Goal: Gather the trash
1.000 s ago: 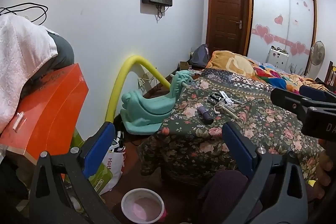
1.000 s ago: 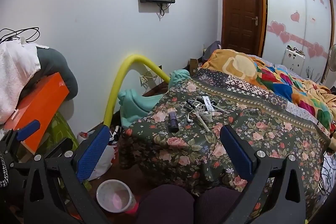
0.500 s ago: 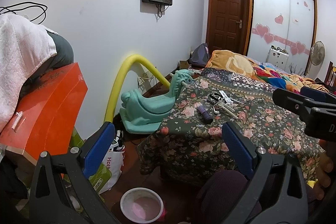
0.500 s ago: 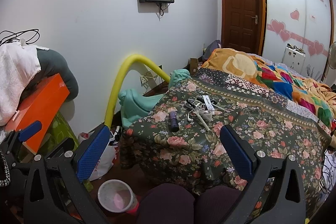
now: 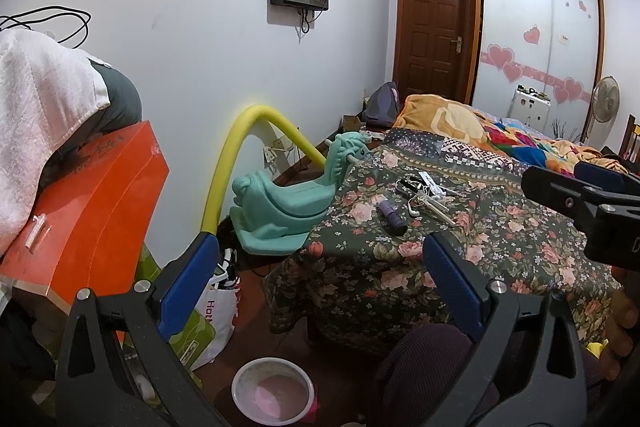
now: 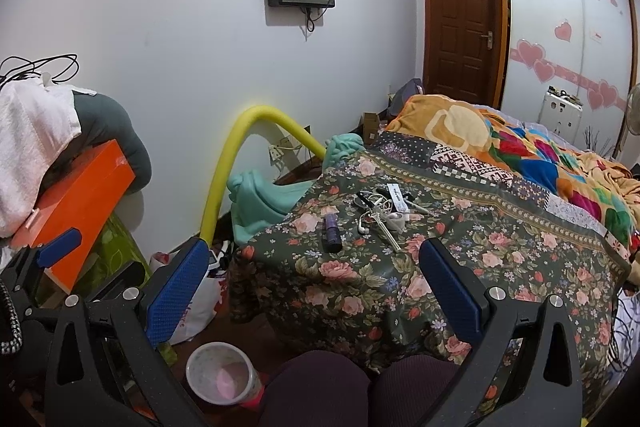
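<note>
Grippers waited with jaws wide apart and empty, left gripper (image 5: 320, 283) and right gripper (image 6: 316, 279), above the small bin (image 6: 222, 373) on the floor. Probable trash, a purple tube (image 6: 332, 233), lay near the bed's front corner on the floral cover (image 6: 500, 259), reachable.

bin (image 6: 222, 373) on floor, left of bed (image 6: 440, 267); keys (image 6: 384, 215) on bed.

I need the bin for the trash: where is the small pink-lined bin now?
In both wrist views the bin stands on the floor at lower left, below the corner of the floral bedspread, beside the person's knees.
</note>
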Motion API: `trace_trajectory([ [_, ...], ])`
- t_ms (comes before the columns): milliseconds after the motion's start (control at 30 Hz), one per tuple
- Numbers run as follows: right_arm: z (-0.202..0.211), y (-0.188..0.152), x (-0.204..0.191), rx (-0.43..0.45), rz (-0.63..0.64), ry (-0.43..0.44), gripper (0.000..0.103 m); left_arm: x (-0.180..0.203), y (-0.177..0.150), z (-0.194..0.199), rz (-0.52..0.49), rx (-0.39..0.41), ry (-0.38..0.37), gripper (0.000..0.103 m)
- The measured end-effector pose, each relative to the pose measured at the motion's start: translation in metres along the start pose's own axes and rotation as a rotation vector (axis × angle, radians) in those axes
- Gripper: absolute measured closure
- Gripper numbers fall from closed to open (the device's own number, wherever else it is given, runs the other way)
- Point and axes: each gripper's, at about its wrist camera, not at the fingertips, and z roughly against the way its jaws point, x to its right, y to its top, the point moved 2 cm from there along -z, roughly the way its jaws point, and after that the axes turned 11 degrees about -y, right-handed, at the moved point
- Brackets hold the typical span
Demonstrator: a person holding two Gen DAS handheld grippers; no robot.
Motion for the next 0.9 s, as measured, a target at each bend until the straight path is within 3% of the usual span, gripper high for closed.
trace_trajectory([
  [900,-0.0002,-0.0003,-0.0025,-0.001,-0.006,0.005,0.0,0.0013,-0.0014,-0.0012,0.002,-0.003,-0.002,0.001],
])
